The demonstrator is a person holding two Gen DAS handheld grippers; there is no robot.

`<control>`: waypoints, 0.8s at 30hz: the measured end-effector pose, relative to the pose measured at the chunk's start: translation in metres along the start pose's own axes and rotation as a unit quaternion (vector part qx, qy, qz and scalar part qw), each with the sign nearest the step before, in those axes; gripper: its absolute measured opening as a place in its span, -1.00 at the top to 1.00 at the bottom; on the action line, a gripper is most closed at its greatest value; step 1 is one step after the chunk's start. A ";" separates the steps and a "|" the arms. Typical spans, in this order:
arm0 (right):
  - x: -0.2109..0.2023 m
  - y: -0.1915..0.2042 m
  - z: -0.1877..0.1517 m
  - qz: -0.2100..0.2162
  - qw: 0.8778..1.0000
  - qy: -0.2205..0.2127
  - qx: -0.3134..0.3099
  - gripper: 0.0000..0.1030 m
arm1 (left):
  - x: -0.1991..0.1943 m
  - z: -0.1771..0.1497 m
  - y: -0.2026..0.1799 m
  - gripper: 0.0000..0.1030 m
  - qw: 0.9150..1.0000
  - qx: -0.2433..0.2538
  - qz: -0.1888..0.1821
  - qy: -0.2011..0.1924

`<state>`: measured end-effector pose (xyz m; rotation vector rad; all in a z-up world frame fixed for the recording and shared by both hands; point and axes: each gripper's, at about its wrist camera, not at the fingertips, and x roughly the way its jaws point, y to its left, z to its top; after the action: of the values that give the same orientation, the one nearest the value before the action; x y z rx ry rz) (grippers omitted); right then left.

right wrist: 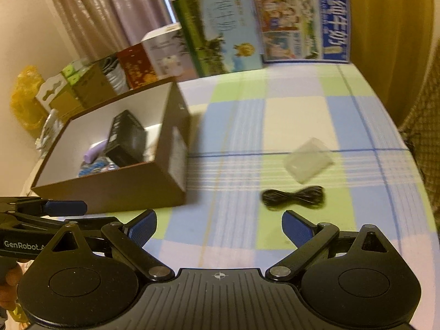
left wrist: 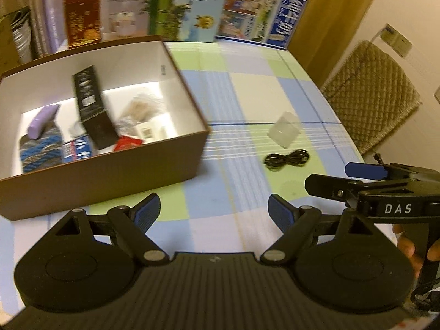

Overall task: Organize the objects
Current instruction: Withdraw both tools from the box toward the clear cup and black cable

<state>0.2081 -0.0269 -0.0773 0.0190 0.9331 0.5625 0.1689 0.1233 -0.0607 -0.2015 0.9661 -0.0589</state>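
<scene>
Checked tablecloth [right wrist: 297, 115] in blue, green and cream covers the work surface, with printed cartons [right wrist: 225, 30] standing along the far edge against curtains. Item one: brown cardboard box [left wrist: 115, 170], open-topped, white inside, sitting left of centre and already holding a black carton [left wrist: 92, 110], a purple tube [left wrist: 44, 121], a patterned blue pouch [left wrist: 41, 148] and several small packets. Item two: coiled black cable [right wrist: 294, 196], lying loose on the cloth, well apart from the box. Item three: clear plastic bag [right wrist: 306, 162], flat, just beyond the cable and close to it. Item four: left gripper [left wrist: 214, 214], fingers spread wide, nothing between them, hovering over bare cloth beside the box's near corner. Item five: right gripper [right wrist: 218, 229], likewise spread and empty, its right fingertip near the cable. Both loose things remain outside the box, so sorting looks unfinished. Hazards, as judged: both views are smeared, suggesting fast travel, so a closing pinch could land short of the thin cable and catch only cloth, dragging the tablecloth; gripping one loop could let the coil unravel and trail; the slick, see-through bag may slide away or fold under the pads; the two grippers sit close together and could knock one another, or clip the box wall
</scene>
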 end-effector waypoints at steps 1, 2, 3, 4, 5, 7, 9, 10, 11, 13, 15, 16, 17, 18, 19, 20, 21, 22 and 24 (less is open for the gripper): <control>-0.002 -0.006 -0.001 -0.004 1.000 0.000 0.004 -0.85 | 0.002 0.001 -0.005 -0.60 1.000 0.003 -0.003 0.001; -0.004 -0.010 -0.003 -0.008 1.000 0.000 0.007 -0.85 | 0.005 0.001 -0.010 -0.60 1.000 0.005 -0.004 0.003; -0.007 -0.016 -0.004 -0.013 1.000 -0.001 0.011 -0.85 | 0.008 0.002 -0.014 -0.60 1.000 0.008 -0.006 0.004; -0.009 -0.022 -0.005 -0.017 1.000 -0.001 0.014 -0.85 | 0.010 0.003 -0.019 -0.60 1.000 0.010 -0.007 0.005; -0.010 -0.027 -0.006 -0.019 1.000 -0.003 0.017 -0.85 | 0.012 0.004 -0.022 -0.60 1.000 0.012 -0.006 0.006; -0.012 -0.036 -0.007 -0.026 0.999 -0.004 0.023 -0.85 | 0.017 0.005 -0.030 -0.60 1.000 0.016 -0.005 0.006; -0.013 -0.046 -0.008 -0.028 0.999 -0.006 0.025 -0.85 | 0.023 0.005 -0.035 -0.60 1.000 0.017 -0.001 0.008; -0.012 -0.050 -0.008 -0.030 0.999 -0.006 0.025 -0.85 | 0.026 0.004 -0.038 -0.60 1.000 0.017 0.003 0.009; -0.012 -0.053 -0.009 -0.031 0.999 -0.005 0.026 -0.85 | 0.028 0.004 -0.039 -0.60 1.000 0.017 0.006 0.009; -0.010 -0.059 -0.010 -0.032 0.999 -0.003 0.025 -0.85 | 0.033 0.003 -0.041 -0.60 1.000 0.013 0.011 0.011; -0.008 -0.065 -0.011 -0.031 0.999 -0.002 0.023 -0.85 | 0.039 0.003 -0.042 -0.60 1.000 0.007 0.018 0.014; -0.006 -0.067 -0.012 -0.032 0.999 0.000 0.022 -0.85 | 0.042 0.003 -0.042 -0.60 1.000 0.005 0.023 0.014; -0.003 -0.069 -0.012 -0.032 0.999 0.001 0.021 -0.85 | 0.044 0.003 -0.042 -0.60 1.000 0.003 0.028 0.014; -0.001 -0.072 -0.012 -0.031 0.999 0.002 0.020 -0.85 | 0.047 0.003 -0.042 -0.60 0.999 0.002 0.033 0.012; 0.002 -0.074 -0.011 -0.031 0.999 0.002 0.020 -0.85 | 0.049 0.003 -0.042 -0.60 0.999 -0.001 0.038 0.011; 0.005 -0.076 -0.011 -0.031 0.999 0.002 0.020 -0.85 | 0.052 0.004 -0.041 -0.60 0.999 -0.003 0.044 0.011; 0.009 -0.077 -0.010 -0.029 0.999 0.003 0.020 -0.85 | 0.055 0.004 -0.040 -0.60 0.999 -0.006 0.048 0.010; 0.012 -0.079 -0.010 -0.028 0.999 0.001 0.020 -0.85 | 0.059 0.004 -0.039 -0.60 0.999 -0.009 0.052 0.009; 0.020 -0.083 -0.008 -0.027 0.999 0.001 0.020 -0.85 | 0.066 0.005 -0.037 -0.60 0.998 -0.016 0.061 0.013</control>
<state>0.2483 -0.0901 -0.1188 0.0297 0.9432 0.4944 0.2117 0.0790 -0.1043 -0.1706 1.0029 0.0659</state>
